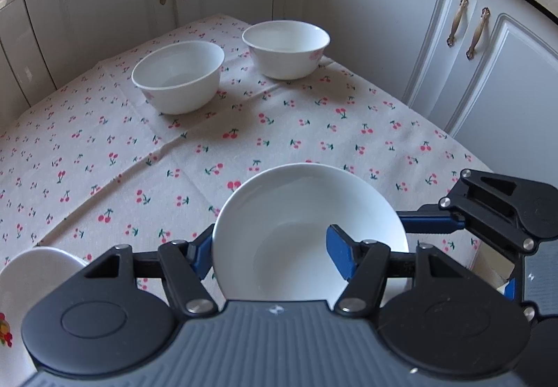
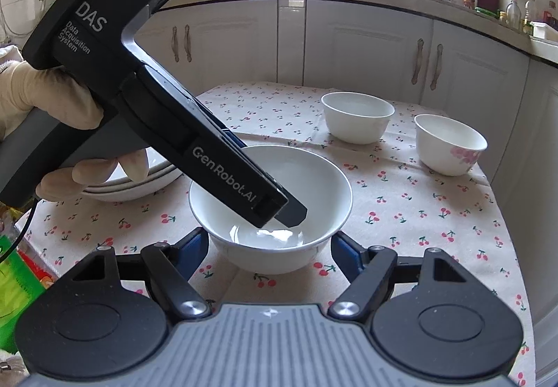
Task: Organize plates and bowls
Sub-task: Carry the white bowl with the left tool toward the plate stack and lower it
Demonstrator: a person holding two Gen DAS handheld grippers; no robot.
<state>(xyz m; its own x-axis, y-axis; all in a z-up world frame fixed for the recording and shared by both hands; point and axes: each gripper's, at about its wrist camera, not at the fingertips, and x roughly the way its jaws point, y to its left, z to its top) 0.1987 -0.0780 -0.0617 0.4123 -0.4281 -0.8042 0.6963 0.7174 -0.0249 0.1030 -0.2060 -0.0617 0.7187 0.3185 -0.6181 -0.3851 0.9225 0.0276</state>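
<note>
The table point(image 1: 314, 142), under a cherry-print cloth, carries everything. All places here are given from the near bowl point(image 1: 296, 212), which sits on the cloth at the table's near side.

As the right wrist camera sees it, the plates point(image 2: 139, 190) are stacked just beside the bowl, to its left and slightly behind. Whether they touch it I cannot tell. The second bowl point(image 1: 178, 76) and third bowl point(image 1: 286, 48) stand well beyond it, apart from each other, with open cloth between them and the near bowl.

The near bowl is round, so it has no long axis to line up with.

- **Left tongs** point(image 1: 270, 244): they are nearer, angled down into the bowl. One finger is inside, the other is outside its left wall. The jaws are released, too wide apart to pinch the wall.
- **Right tongs** point(image 2: 268, 242): they face the bowl low down from its other side. A finger sits on each flank, just short of the wall. They are released too, holding nothing.

I judge that a grip on the wall comes next. If the bowl is to be nested, the second and third bowls lie straight ahead with nothing blocking the way. The right tongs and the plates crowd its flanks.
</note>
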